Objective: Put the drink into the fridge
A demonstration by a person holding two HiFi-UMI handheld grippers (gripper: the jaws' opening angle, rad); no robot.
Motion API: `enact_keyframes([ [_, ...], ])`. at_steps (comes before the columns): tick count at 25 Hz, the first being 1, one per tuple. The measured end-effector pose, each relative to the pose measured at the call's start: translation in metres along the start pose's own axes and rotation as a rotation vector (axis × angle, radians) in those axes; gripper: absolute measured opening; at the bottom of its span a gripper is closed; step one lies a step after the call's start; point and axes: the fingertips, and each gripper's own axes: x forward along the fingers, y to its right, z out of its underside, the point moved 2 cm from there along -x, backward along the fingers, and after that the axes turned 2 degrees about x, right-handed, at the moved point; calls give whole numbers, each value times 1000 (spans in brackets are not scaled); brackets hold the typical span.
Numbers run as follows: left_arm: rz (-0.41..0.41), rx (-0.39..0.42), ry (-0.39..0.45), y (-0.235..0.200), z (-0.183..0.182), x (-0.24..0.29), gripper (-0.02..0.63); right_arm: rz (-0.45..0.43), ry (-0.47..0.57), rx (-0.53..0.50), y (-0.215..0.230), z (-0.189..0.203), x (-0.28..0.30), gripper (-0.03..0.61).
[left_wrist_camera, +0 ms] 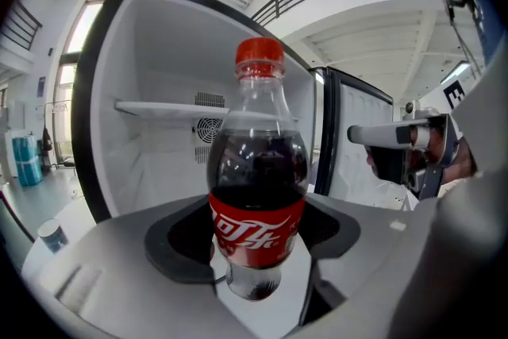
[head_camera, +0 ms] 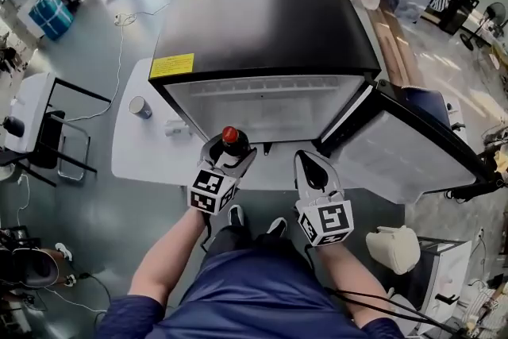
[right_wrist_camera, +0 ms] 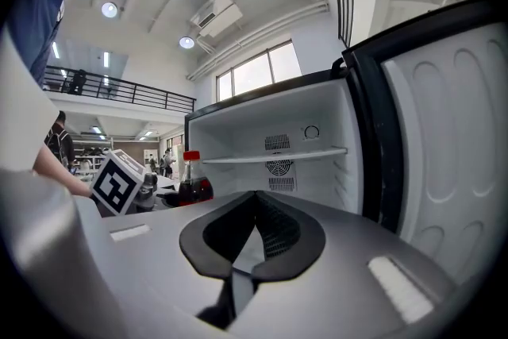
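Head view, starting at the left edge: what do we meet first?

– We meet a paper cup (head_camera: pixel 140 107) standing on a white table (head_camera: pixel 131 159), near the left side of the black fridge (head_camera: pixel 262 20). The fridge's white inside lies open towards us.

And our left gripper (head_camera: pixel 229 148), next along?

– We hold the cola bottle (head_camera: pixel 230 136) in it, upright, with the red cap on top. The bottle is in front of the open compartment, at its left half, and rests on no shelf. In the left gripper view our jaws pinch it at the red label, one dark pad on each side. Dark drink fills it up to the shoulder. Behind it we see a shelf (left_wrist_camera: pixel 163 109) running across the white interior.

Then the right gripper (head_camera: pixel 309 161)?

– We carry it just beside the left one, clear of the bottle and also in front of the opening. In the right gripper view its jaws are pressed together at the tips and grip nothing. From there we look past them at the same shelf, with a round vent in the back wall just under it. The bottle shows small at that view's left.

And farthest right?

– We see the door (head_camera: pixel 397 147) swung wide open to the right, with its white inner lining facing us. In the right gripper view it fills the right edge.
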Motion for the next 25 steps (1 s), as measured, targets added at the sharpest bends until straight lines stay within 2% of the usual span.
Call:
enact_keyframes([
  [6, -36, -3, -23, -36, 15, 18, 310, 21, -10, 10, -8, 0, 15, 6],
  [16, -57, -25, -69, -61, 32, 72, 310, 132, -37, 25, 1, 6, 7, 6],
  [25, -28, 6, -60, -71, 27, 117, 310, 235, -53, 29, 12, 12, -8, 6],
])
